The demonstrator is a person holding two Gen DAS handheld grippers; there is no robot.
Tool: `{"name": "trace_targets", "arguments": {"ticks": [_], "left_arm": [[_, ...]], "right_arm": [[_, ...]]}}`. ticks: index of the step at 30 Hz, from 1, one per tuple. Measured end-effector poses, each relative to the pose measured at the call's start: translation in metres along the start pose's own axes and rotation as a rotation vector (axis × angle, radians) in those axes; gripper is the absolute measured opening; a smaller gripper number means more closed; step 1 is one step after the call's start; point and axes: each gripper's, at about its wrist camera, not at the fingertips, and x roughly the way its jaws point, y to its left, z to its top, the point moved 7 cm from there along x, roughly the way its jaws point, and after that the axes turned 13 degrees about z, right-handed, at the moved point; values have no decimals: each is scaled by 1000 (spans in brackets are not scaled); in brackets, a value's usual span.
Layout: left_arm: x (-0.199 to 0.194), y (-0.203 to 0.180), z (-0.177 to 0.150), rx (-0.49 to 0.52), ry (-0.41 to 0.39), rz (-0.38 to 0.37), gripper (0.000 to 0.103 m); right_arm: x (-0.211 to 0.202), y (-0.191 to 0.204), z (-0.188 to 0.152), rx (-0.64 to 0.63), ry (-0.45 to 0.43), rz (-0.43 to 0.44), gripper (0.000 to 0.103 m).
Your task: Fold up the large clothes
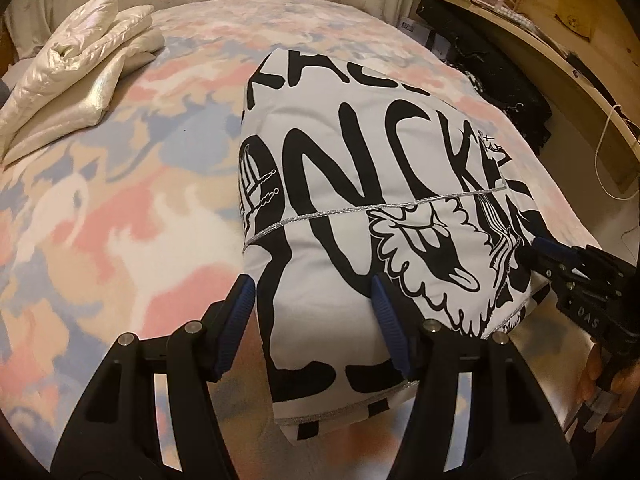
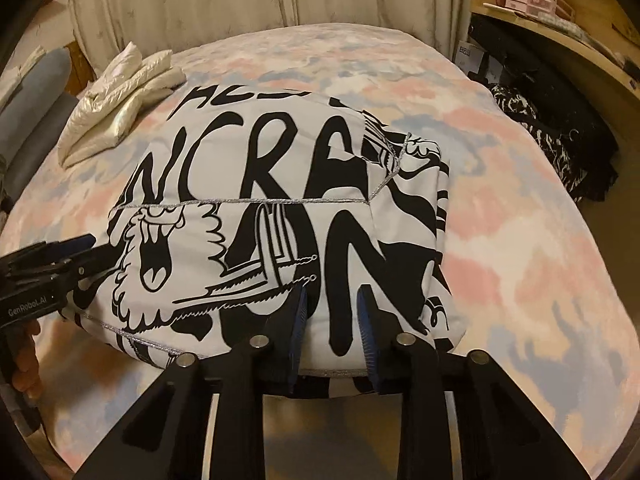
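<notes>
Showing: a folded garment (image 1: 360, 208) lying on a bed, one gripper at each near corner.
Garment: a white padded jacket or coat, printed with heavy black lettering and cartoon figures; silver piping crosses it at mid-height.
Position: in the left wrist view the bundle fills the centre and runs from 12 to 6 o'clock; in the right wrist view it sits centre, slightly towards 9 o'clock.
Left gripper (image 1: 314, 312): jaws stand wide, straddling the near left edge of the bundle; the blue ribbed pads (image 1: 386, 312) do not visibly pinch the cloth.
Right gripper (image 2: 332, 320): jaws narrow, over the near edge; whether a fold of cloth is pinched between them cannot be told.
Bedspread (image 1: 120, 220): soft, matt fabric with blurred pink, blue and cream patches.
Cream padded item (image 1: 80, 72): glossy, quilted, loosely folded, lying at 10 o'clock, well apart from the bundle.
Dark clothing (image 2: 552, 132): a black-and-white heap at 2 o'clock by the curved wooden desk (image 2: 592, 40).
Risk one: the filling looks springy, so the stacked layers may puff open once released.
Risk two: the smooth shell may slide on itself, shifting the top layer off square if either gripper drags sideways.
Risk three: lifting by a single layer would unroll the fold.
</notes>
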Motion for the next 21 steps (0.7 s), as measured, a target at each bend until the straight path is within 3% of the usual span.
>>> {"name": "trace_targets", "arguments": {"ticks": [5, 10, 14, 21], "left_arm": [[-6, 8, 1, -50, 45, -4, 64], [-24, 11, -4, -68, 63, -44, 65], [-37, 10, -10, -71, 84, -65, 73], [-66, 11, -15, -55, 72, -97, 73]], "right_arm": [[-12, 12, 2, -8, 18, 24, 47], [-42, 20, 2, -20, -7, 24, 75], [-64, 24, 2, -28, -23, 20, 76], [-92, 29, -2, -9, -26, 58, 84]]}}
